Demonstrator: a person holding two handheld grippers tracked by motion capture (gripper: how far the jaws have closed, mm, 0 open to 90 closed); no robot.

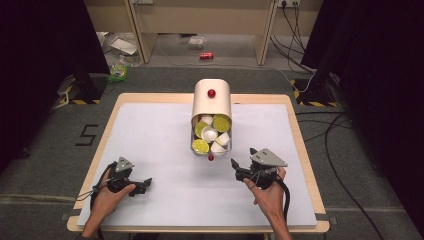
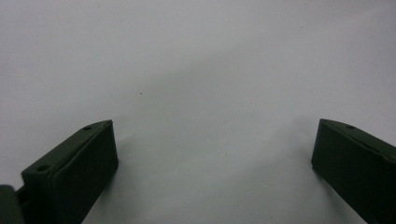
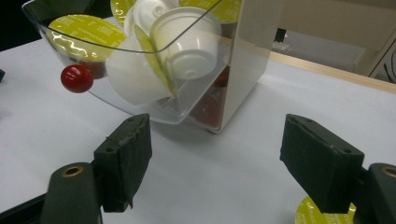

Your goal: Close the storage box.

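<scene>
A cream box (image 1: 212, 102) with a red knob on top stands at the table's middle back. Its clear drawer (image 1: 211, 134) is pulled out toward me and holds several white capsules (image 3: 184, 39) with yellow-green foil lids (image 3: 81, 29). A small red knob (image 3: 76, 78) sticks out of the drawer's front. My right gripper (image 1: 243, 157) is open, just right of and below the drawer front, with nothing between its jaws (image 3: 217, 126). My left gripper (image 1: 146, 185) rests open on the white sheet at the front left, empty (image 2: 215, 128).
One yellow-green capsule lid (image 3: 322, 213) lies on the sheet under the right gripper's right-hand jaw. The white sheet (image 1: 150, 135) covers most of the wooden table (image 1: 300, 130). Cables and litter lie on the floor beyond.
</scene>
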